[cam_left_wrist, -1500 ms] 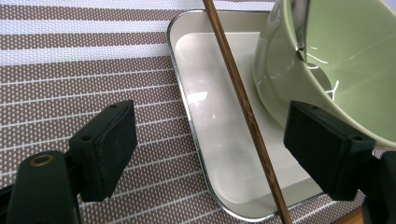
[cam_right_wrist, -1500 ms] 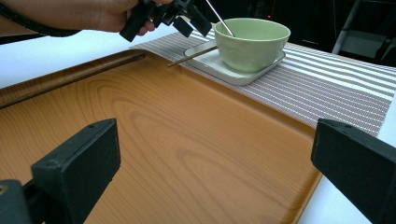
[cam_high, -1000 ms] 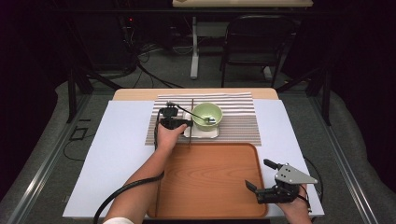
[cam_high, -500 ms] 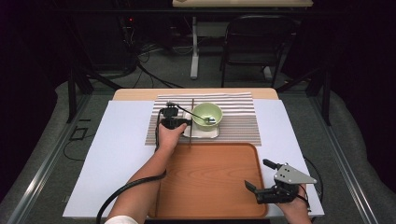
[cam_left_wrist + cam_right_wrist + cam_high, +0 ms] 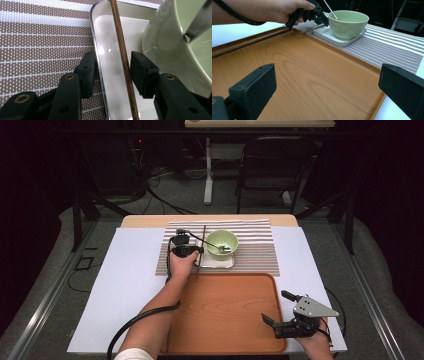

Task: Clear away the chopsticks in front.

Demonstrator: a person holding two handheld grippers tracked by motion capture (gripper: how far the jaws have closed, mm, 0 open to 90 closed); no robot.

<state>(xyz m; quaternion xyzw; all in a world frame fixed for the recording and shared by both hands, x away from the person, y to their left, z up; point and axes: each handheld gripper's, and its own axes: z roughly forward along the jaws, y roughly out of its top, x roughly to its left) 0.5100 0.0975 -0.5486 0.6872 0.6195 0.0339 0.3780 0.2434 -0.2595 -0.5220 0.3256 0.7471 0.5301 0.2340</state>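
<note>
Two black pads of the left gripper have just been closing around a brown chopstick, one pad not yet touching, at frame centre over the white dish beside the green bowl. Right gripper rests wide apart, empty, lower right on the wooden tray.

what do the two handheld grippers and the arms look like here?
Both grippers are black with blocky, flat-padded jaws and brass-ringed pivot holes. The left gripper trails a black ribbed cable. The right gripper carries a grey three-cornered plate. Forearms bare; white sleeve edge at the left elbow.
</note>
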